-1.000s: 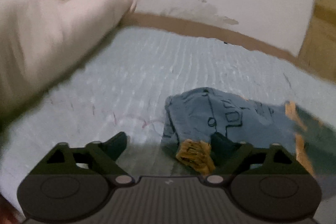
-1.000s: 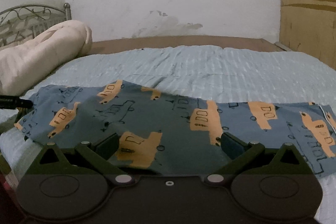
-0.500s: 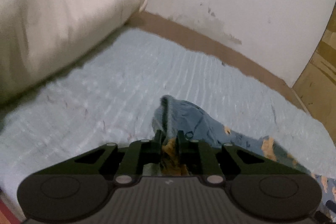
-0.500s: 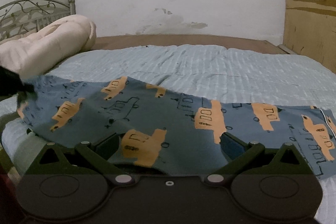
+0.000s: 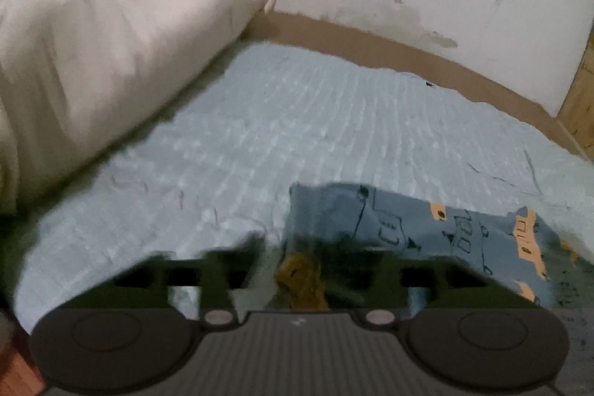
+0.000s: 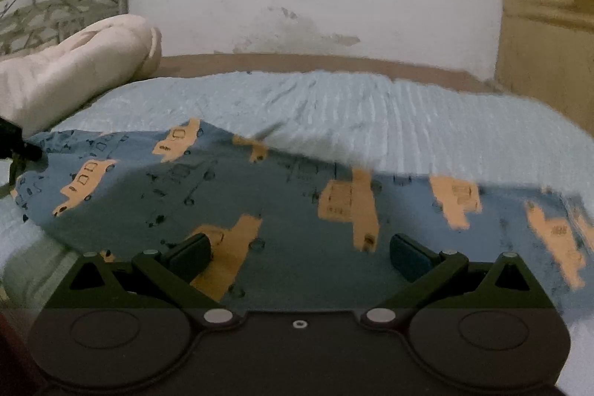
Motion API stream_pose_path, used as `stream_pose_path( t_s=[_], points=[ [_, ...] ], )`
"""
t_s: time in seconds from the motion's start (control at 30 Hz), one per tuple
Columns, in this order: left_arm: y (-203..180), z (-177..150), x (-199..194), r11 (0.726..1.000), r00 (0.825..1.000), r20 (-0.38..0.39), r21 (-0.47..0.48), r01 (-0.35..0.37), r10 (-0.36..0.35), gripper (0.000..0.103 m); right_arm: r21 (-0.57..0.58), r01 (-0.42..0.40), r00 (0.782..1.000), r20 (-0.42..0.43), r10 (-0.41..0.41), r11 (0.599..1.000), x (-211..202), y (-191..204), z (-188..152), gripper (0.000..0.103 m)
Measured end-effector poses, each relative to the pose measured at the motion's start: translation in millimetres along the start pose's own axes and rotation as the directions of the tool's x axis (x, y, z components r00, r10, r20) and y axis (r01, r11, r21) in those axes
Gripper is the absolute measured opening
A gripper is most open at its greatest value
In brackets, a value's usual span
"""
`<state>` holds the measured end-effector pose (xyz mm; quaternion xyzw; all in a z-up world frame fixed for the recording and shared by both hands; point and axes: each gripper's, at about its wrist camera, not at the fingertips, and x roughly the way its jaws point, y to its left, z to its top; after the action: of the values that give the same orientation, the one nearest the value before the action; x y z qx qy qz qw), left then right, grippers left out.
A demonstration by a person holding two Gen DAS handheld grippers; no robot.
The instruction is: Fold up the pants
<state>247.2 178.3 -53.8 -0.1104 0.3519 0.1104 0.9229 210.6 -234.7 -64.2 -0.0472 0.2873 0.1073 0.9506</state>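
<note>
Bed sheet (image 6: 464,121) carries the pants (image 6: 297,195) lying lengthwise, no cross-fold visible yet; left gripper (image 5: 297,258) jaws just opened, blurred, off the corner; right gripper (image 6: 300,251) spread wide over fabric, gripping nothing.

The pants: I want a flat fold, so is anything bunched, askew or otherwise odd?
Yes. The pants are not flat on the light blue bedspread: a hump rises at their far edge in the right wrist view, and the end by the left gripper, whose jaws have just been opening, lies crumpled. No damage shows.
</note>
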Motion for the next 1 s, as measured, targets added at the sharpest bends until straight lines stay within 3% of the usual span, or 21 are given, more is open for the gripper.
stream_pose_path(
  t_s=[0.03, 0.1, 0.27, 0.47, 0.57, 0.63, 0.73, 0.83, 1.0],
  points=[
    [-4, 2, -4, 1.000, 1.000, 0.014, 0.024, 0.003, -0.003, 0.092, -0.022, -0.015, 1.000, 0.006, 0.015, 1.000, 3, 0, 6, 0.102],
    [-14, 5, -10, 0.997, 0.999, 0.048, 0.080, 0.017, -0.021, 0.099, -0.075, -0.059, 0.998, -0.008, 0.059, 0.995, 18, -1, 22, 0.102],
    [-53, 6, -5, 0.966, 0.995, 0.096, 0.257, -0.016, -0.009, 0.102, -0.136, -0.180, 0.982, -0.074, 0.171, 0.974, 71, 9, 68, 0.102],
    [-84, 3, 32, 0.904, 0.993, 0.049, 0.411, -0.119, 0.108, 0.101, -0.258, -0.298, 0.952, -0.157, 0.264, 0.919, 142, 60, 97, 0.102],
    [-78, 6, 47, 0.912, 0.991, 0.015, 0.389, -0.131, 0.136, 0.101, -0.300, -0.285, 0.954, -0.184, 0.238, 0.910, 173, 70, 100, 0.102],
    [-71, 10, 57, 0.938, 0.991, -0.034, 0.328, -0.111, 0.129, 0.102, -0.230, -0.291, 0.948, -0.200, 0.247, 0.929, 186, 58, 103, 0.102],
    [-68, 15, 61, 0.956, 0.991, -0.056, 0.274, -0.102, 0.122, 0.102, -0.131, -0.196, 0.970, -0.171, 0.173, 0.972, 184, 24, 102, 0.102],
    [-72, 16, 50, 0.954, 0.992, -0.002, 0.274, -0.124, 0.129, 0.101, -0.078, -0.136, 0.983, -0.133, 0.125, 0.988, 156, -8, 95, 0.102],
    [-99, 11, 18, 0.959, 0.995, 0.090, 0.273, -0.072, 0.049, 0.103, -0.120, 0.010, 1.000, 0.001, -0.010, 0.993, 65, -46, 51, 0.102]
  ],
)
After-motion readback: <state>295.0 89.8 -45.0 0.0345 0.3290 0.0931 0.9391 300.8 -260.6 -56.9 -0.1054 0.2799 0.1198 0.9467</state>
